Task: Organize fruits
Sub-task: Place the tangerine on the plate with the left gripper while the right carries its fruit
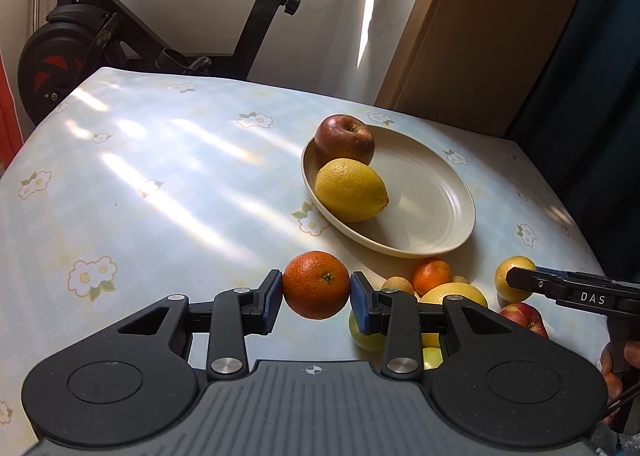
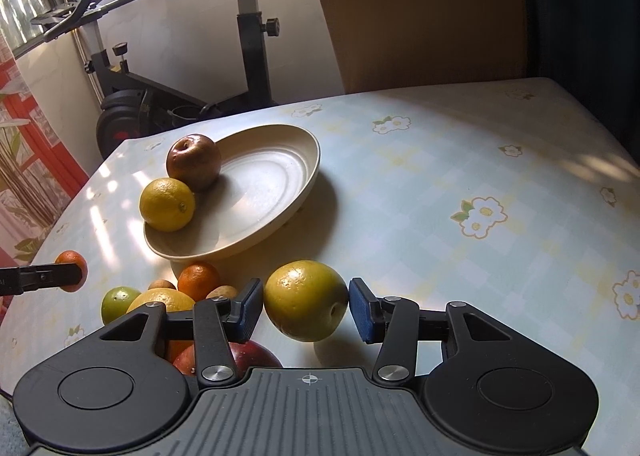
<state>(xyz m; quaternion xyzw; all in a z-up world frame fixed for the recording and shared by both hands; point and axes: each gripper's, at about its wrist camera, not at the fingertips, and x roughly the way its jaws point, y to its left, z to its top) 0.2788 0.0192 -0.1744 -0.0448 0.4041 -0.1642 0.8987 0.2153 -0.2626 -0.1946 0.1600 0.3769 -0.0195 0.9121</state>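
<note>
The cream plate (image 1: 430,191) serves as the collection point and as the landmark for everything else on the bench (image 1: 160,175). A red apple (image 1: 344,137) and a lemon (image 1: 350,189) sit together against the plate's left rim as the left view shows it, touching each other, which leaves the greater part of the dish free for more fruit.

The left hand-held gripper (image 1: 316,298) grasps a mandarin (image 1: 316,284) between its blue pads, clear of the bench and on the near side of the plate. The grip across the fruit's widest part keeps a round body from rolling out.

The right hand-held gripper (image 2: 306,302) is clenched on a yellow-green citrus fruit (image 2: 306,300), likewise on the near side of the plate (its shadow on the cloth suggests it is off the surface).

The unsorted pile (image 2: 188,292), made up of an orange, a green fruit, a red apple and smaller pieces, lies just beside the plate's near rim. Both carried fruits appear bound for the plate.
</note>
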